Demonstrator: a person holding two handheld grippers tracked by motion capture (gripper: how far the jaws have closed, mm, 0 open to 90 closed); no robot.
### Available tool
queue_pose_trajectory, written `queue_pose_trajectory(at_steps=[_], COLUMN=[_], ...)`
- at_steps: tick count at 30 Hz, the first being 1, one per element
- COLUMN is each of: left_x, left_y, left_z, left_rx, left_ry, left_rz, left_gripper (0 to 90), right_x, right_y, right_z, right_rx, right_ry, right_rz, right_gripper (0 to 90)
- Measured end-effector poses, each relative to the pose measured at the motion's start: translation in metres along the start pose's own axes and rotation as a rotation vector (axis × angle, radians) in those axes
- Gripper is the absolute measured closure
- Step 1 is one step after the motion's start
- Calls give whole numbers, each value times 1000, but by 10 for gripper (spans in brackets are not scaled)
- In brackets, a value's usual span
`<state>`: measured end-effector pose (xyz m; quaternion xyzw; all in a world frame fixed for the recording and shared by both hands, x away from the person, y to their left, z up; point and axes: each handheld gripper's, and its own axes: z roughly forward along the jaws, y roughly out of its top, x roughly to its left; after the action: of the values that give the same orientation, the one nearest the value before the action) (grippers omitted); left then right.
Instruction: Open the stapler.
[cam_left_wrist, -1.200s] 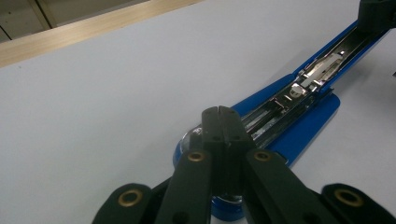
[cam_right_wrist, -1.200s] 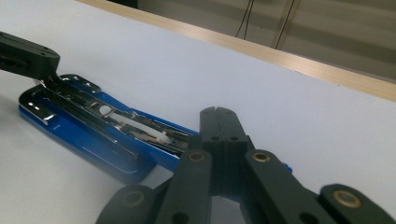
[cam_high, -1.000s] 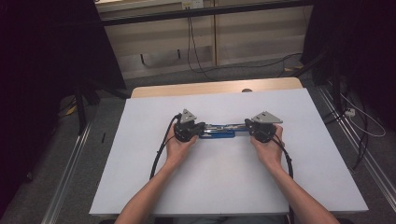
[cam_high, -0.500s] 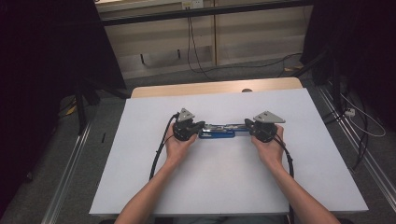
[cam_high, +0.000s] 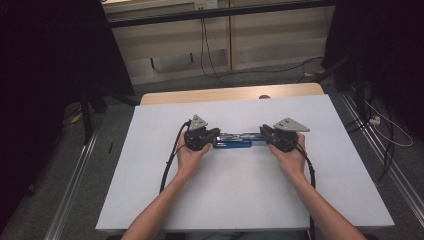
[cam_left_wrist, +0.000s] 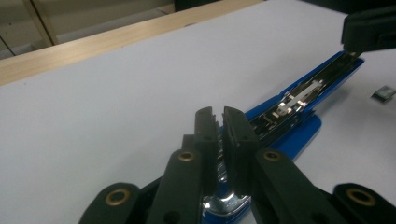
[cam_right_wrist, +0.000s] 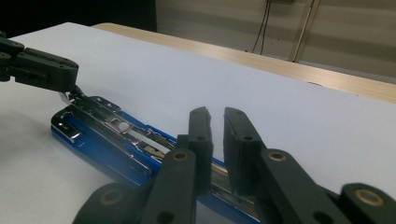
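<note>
The stapler (cam_high: 232, 140) lies lengthwise between my left gripper (cam_high: 216, 134) and right gripper (cam_high: 263, 132), whose jaws, just easing apart, each pinch one end.

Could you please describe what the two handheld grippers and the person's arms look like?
Both the left gripper and the right gripper are black, each topped by a grey three-cornered plate. Their jaws are flat black bars on linked arms with brass-coloured pivot rings. A black cable trails back from each along the forearm. The forearms are bare, with no sleeves in view.
</note>
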<state>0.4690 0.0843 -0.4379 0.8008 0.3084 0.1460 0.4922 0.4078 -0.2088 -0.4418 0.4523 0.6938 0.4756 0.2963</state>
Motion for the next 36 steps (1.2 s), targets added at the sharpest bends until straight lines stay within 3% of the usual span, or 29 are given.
queue_pose_trajectory(at_steps=[5, 8, 11, 13, 14, 16, 18, 26, 28, 30, 36], left_x=[0, 2, 4, 5, 6, 7, 7, 8, 9, 10, 8], left_y=[3, 0, -3, -3, -2, -2, -1, -6, -9, -13, -18], left_z=[-10, -16, -21, -24, -26, -30, -33, -56, -60, -66, -79], left_rx=[0, -7, -5, 2, 4, 4, 16, -17, -16, -29, -48], left_ry=[16, 31, 49, 64, 59, 41, 53, 89, 90, 39, 85], left_rz=[-4, -31, -31, -36, -44, -61, -53, -49, -42, -50, -36], left_gripper=[733, 616, 511, 395, 357, 312, 204, 54, 49, 51, 51], right_x=[-1, 0, 0, 0, 0, -1, -1, 1, 1, 1, -1], right_y=[2, 3, 4, 4, 4, 4, 3, 3, 2, 2, 0], right_z=[-4, -5, -7, -8, -9, -9, -9, -13, -15, -18, -25], right_rx=[-11, -16, -18, -21, -21, -33, -26, -31, -28, -27, -34], right_ry=[17, 20, 17, 19, -5, 5, -2, 7, 10, 15, 8], right_rz=[4, 8, 15, 33, 43, 59, 70, 50, 45, 39, 28], right_gripper=[702, 548, 432, 350, 301, 253, 136, 72, 71, 65, 66])
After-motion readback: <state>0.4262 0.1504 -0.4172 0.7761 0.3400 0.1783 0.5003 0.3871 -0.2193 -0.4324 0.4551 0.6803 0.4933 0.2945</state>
